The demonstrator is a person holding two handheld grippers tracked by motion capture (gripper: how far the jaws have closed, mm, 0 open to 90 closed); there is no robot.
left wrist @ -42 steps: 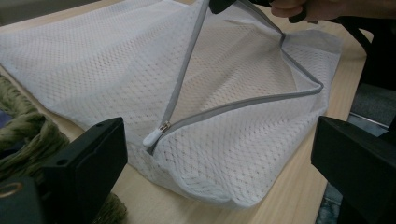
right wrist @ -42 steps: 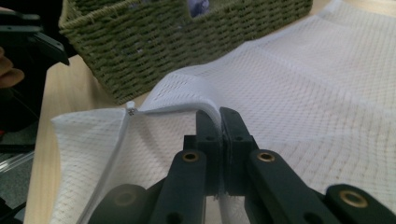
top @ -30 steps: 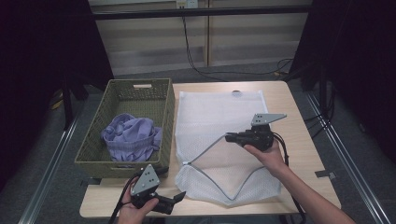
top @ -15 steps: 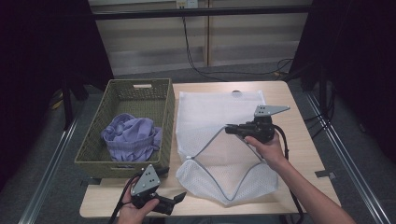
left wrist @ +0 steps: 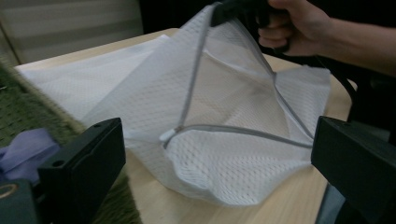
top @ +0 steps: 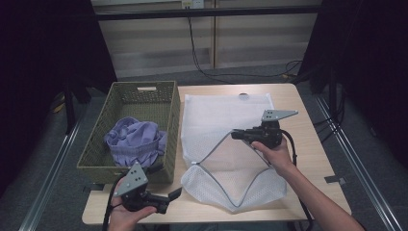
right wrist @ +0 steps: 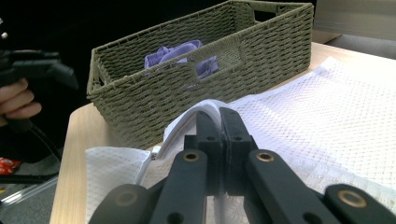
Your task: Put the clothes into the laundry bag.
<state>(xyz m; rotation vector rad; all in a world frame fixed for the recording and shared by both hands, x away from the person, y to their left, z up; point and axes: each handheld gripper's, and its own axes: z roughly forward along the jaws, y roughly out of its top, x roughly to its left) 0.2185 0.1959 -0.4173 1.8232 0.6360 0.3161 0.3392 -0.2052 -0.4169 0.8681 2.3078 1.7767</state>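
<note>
A white mesh laundry bag (top: 226,115) lies on the wooden table. My right gripper (top: 234,135) is shut on the upper edge of its zippered mouth and holds that edge off the table, so the mouth gapes. In the right gripper view the jaws (right wrist: 219,116) pinch the grey-trimmed bag edge. My left gripper (top: 175,195) hovers open at the table's front left, pointing at the bag's mouth. In the left gripper view its jaws stand wide apart around the bag (left wrist: 224,172), apart from it, with the zipper pull (left wrist: 168,135) ahead.
A green woven basket (top: 96,144) stands left of the bag, holding a crumpled purple cloth (top: 134,142). It rises just beside my left gripper. The basket (right wrist: 187,93) and cloth (right wrist: 177,53) also show beyond my right jaws. Bare table shows right of the bag.
My right gripper has lifted the bag's edge a little higher, widening the mouth. My left gripper has risen slightly and edged toward the bag, still open.
</note>
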